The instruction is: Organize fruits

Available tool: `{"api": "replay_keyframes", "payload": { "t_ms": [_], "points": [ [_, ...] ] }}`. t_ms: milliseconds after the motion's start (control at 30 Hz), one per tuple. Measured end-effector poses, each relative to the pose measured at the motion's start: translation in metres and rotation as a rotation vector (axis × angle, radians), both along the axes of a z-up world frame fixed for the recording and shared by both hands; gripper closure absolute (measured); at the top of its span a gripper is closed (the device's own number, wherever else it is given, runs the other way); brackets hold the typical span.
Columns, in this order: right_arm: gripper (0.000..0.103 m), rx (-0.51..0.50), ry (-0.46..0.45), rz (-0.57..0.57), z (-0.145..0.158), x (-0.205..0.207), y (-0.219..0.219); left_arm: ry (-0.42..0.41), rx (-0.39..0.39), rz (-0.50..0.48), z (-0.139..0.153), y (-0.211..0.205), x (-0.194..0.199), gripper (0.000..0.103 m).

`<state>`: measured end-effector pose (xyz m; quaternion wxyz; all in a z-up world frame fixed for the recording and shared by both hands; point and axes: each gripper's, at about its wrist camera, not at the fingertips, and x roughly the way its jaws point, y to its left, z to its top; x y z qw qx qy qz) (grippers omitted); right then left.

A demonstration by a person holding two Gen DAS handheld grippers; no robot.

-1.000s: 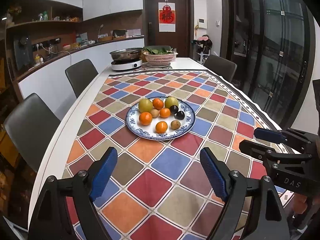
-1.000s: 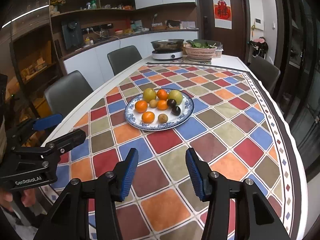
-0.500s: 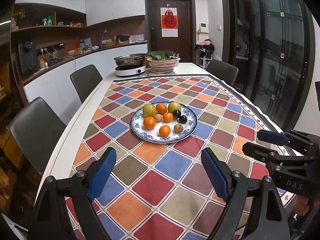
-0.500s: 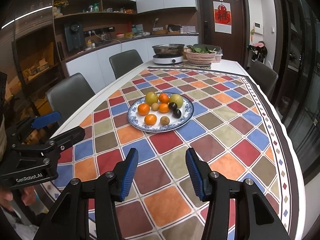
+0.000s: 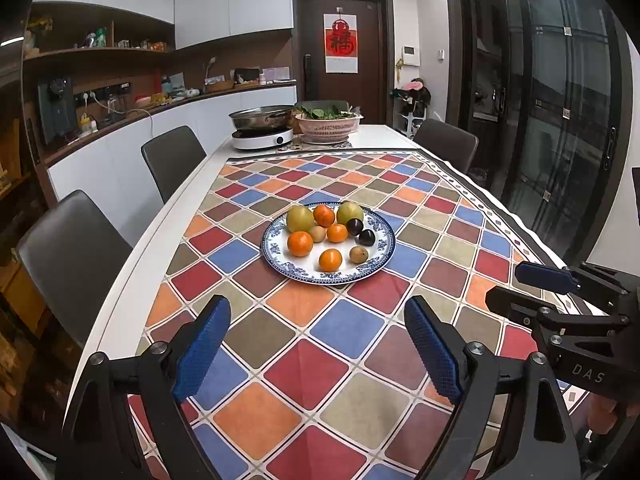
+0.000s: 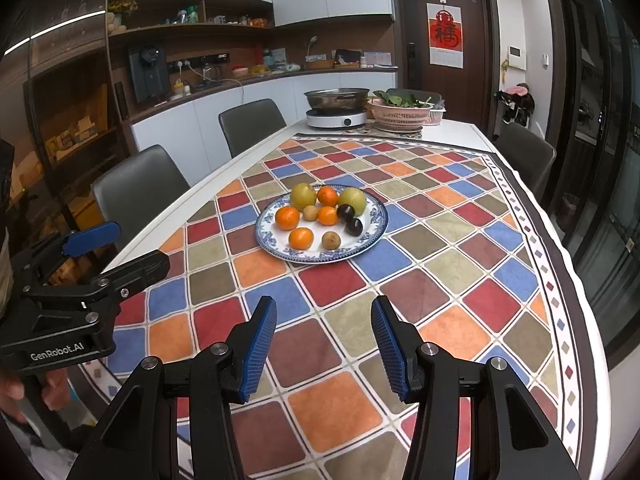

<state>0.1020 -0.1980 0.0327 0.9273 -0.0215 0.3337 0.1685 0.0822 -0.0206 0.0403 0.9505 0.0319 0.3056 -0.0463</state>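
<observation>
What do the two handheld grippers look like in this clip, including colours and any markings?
Both are black, angular frames with silver bolts and ribbed blue pads on two fingers. The left gripper has "GenRobot.AI" in white on its side, seen from the right wrist view. The right gripper shows "DAS" on its body. No cables are visible.

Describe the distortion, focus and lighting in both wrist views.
Left wrist view: strong fisheye bowing, black corners; plate of fruit sharp under even indoor light, glass doors dark with faint reflections. Right wrist view: same curved edges; table's patterned cloth crisp, a bright light strip streaks the upper left, shelves there dim.
</observation>
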Motion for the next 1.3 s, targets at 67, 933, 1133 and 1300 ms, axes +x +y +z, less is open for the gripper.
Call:
{"api": "replay_keyframes", "payload": {
  "t_ms": [67, 933, 1133, 1300],
  "points": [
    [0.053, -0.001, 0.0, -0.001, 0.0, -0.0003, 0.0, -0.006, 0.004, 0.005, 0.0, 0.0002, -0.0006, 0.008],
    [0.053, 0.002, 0.002, 0.003, -0.0011, -0.0031, -0.0006, -0.035, -0.007, 0.008, 0.0051, 0.0009, -0.0042, 0.005],
    [0.053, 0.002, 0.004, 0.005, -0.002, -0.0033, -0.0005, -0.037, -0.006, 0.008, 0.005, 0.0009, -0.0042, 0.005],
    [0.053, 0.0, 0.004, 0.003, -0.002, -0.0032, -0.0004, -0.031, -0.008, 0.01, 0.0047, 0.0017, -0.0038, 0.005]
  ]
}}
